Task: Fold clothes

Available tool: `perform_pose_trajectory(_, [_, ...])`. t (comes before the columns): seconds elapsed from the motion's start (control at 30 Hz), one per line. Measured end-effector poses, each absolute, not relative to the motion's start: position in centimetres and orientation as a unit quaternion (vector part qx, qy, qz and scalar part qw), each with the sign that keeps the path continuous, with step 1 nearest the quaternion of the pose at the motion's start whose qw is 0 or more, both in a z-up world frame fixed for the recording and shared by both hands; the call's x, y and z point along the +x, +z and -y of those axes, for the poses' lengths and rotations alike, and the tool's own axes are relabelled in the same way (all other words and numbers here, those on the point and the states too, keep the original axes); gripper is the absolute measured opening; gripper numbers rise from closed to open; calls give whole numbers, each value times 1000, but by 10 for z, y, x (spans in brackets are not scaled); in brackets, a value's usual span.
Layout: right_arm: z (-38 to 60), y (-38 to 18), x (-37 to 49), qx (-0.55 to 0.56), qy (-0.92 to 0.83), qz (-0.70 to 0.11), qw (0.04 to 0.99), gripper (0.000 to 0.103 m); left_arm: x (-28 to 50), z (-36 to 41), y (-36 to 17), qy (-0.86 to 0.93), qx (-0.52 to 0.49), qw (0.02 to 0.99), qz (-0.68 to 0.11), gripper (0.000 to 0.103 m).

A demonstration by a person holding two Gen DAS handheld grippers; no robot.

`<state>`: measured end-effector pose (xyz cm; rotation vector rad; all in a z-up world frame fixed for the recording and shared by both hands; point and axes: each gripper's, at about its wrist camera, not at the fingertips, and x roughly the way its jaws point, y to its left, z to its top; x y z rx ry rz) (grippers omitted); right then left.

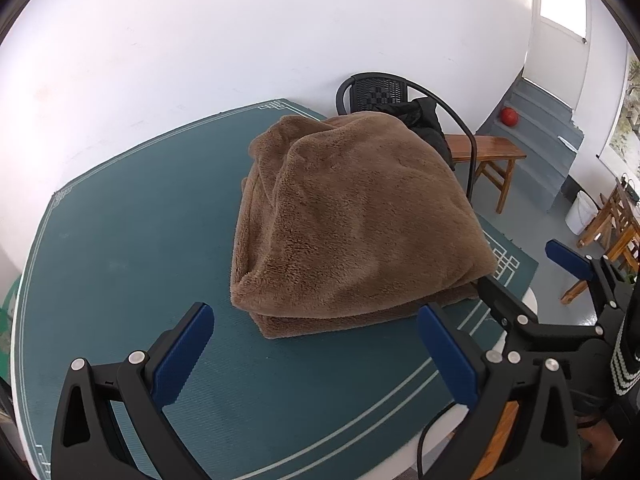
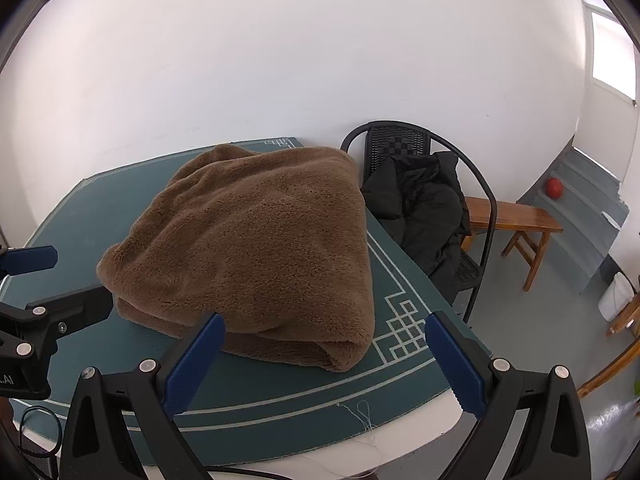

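A brown fleece garment [image 1: 352, 216] lies folded in a thick bundle on the teal mat [image 1: 120, 240] that covers the table. My left gripper [image 1: 315, 312] hovers open just in front of the bundle's near edge, with nothing between its fingers. My right gripper [image 1: 524, 268] is open at the bundle's right corner near the mat's edge. In the right wrist view the garment [image 2: 256, 240] fills the middle of the mat [image 2: 280, 400]. The right gripper [image 2: 325, 320] is open just short of the near fold. The left gripper [image 2: 84, 277] stands open at the left.
A black chair [image 2: 400, 148] with a black jacket [image 2: 424, 208] stands behind the table's right side. Beyond it are a wooden bench [image 2: 516, 216], grey stairs [image 2: 580, 220] with a red ball [image 2: 555, 188], and a white bucket [image 1: 582, 212]. A white wall [image 1: 240, 40] backs the table.
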<state>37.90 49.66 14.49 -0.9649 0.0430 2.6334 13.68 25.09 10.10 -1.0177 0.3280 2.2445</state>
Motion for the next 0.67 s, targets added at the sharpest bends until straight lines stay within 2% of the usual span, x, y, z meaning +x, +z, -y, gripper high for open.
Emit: perform_pose_trajectory(0.67, [-496, 143, 377, -342, 924, -15, 169, 102, 138, -254, 97, 851, -388, 330, -128, 102])
